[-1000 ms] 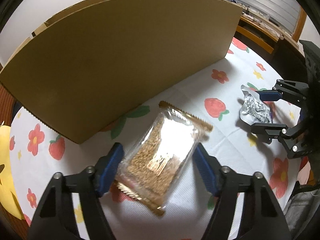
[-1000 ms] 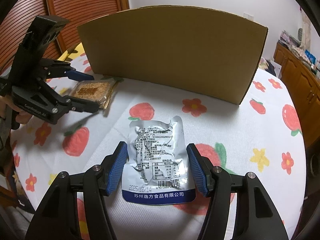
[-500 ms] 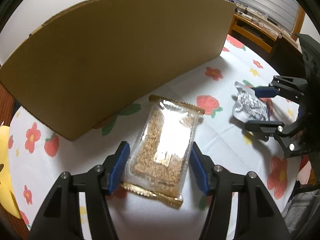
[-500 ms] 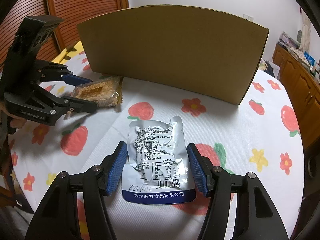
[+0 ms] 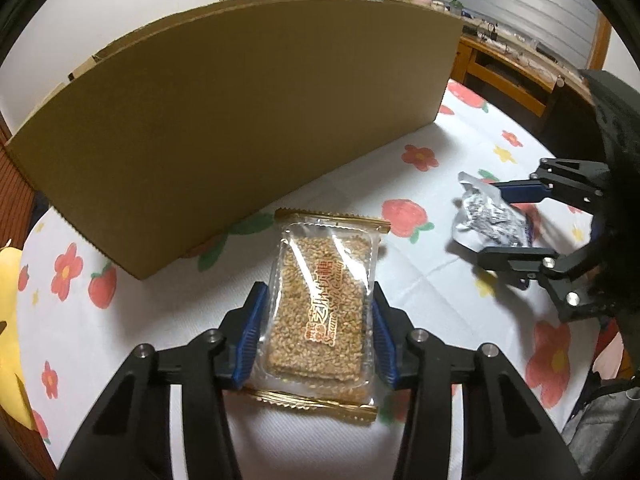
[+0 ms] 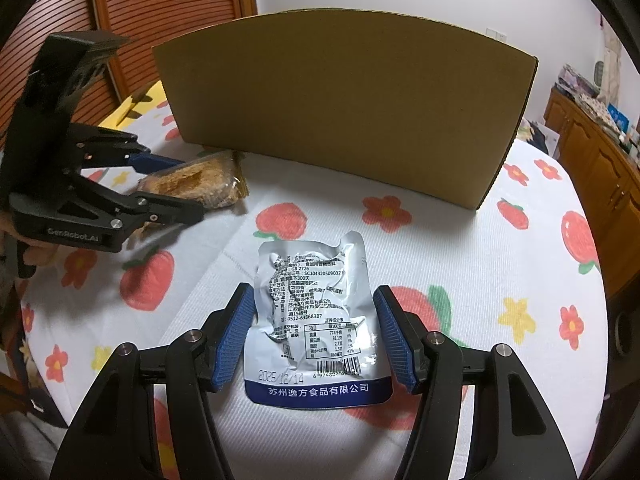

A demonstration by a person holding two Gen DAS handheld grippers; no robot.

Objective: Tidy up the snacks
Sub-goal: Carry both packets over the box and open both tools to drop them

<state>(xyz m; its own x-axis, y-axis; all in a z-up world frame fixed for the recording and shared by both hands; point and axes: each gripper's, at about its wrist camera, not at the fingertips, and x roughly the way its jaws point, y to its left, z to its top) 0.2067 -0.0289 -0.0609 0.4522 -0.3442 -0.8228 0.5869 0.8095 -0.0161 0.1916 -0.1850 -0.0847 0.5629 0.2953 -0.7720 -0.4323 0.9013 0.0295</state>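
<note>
Snacks are both on the flowery cloth (image 6: 460,240) in front of the box (image 5: 240,112). Left gripper (image 5: 316,332) has its pads pressed on the sesame bar (image 5: 320,300), clamped by the look of it. Right gripper (image 6: 316,336) is spread apart around the foil pouch (image 6: 316,320), with gaps on both sides, so no grip yet. My worry: the bar's wrapper is slick and crinkly, could slide out on the lift, and the pouch lies flat, so closing may just buckle it
</note>
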